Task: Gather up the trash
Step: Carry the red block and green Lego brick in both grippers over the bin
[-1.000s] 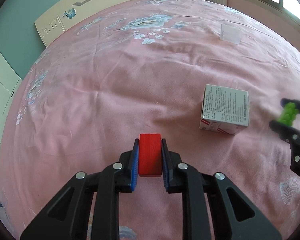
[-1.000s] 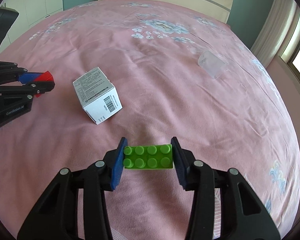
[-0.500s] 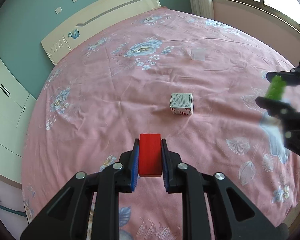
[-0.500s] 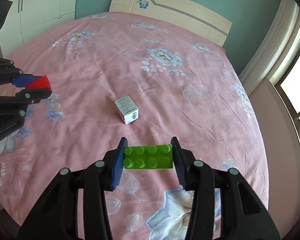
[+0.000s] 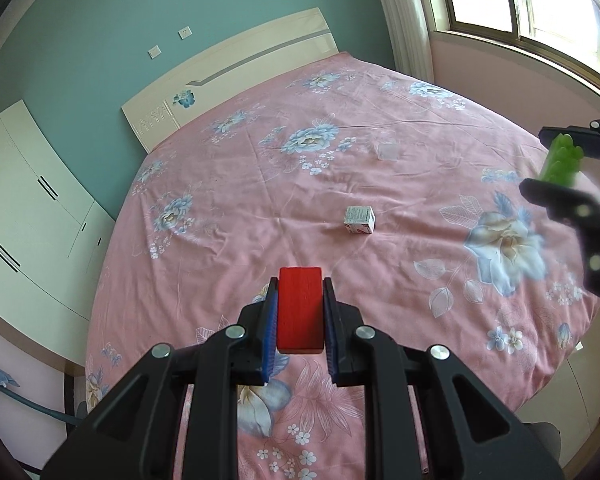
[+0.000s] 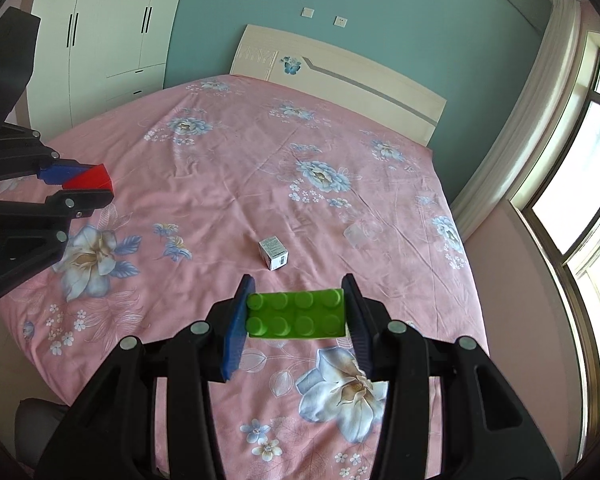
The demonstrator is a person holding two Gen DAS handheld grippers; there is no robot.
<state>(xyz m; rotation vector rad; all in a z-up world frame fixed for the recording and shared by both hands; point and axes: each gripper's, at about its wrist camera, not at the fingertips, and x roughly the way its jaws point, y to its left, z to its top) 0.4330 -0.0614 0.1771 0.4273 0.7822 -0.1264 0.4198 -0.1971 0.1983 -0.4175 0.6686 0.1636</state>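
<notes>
My left gripper [image 5: 300, 292] is shut on a red block [image 5: 300, 308] and is held high above the pink bed. It also shows in the right wrist view [image 6: 88, 184] at the left. My right gripper [image 6: 296, 292] is shut on a green studded brick [image 6: 296, 314]; in the left wrist view the right gripper [image 5: 556, 168] is at the right edge. A small white printed box [image 5: 359, 220] [image 6: 274, 254] lies on the bed's middle. A clear plastic cup [image 5: 389, 151] [image 6: 358, 234] lies farther toward the window side.
The pink flowered bed [image 6: 220, 184] fills both views, with a cream headboard [image 6: 340, 68] at its far end. White wardrobes [image 6: 108, 32] stand at the left, a window [image 6: 580, 184] with a curtain at the right.
Both grippers have risen and pulled back far from the bed, each still holding its block. The box and cup now look small and distant.
</notes>
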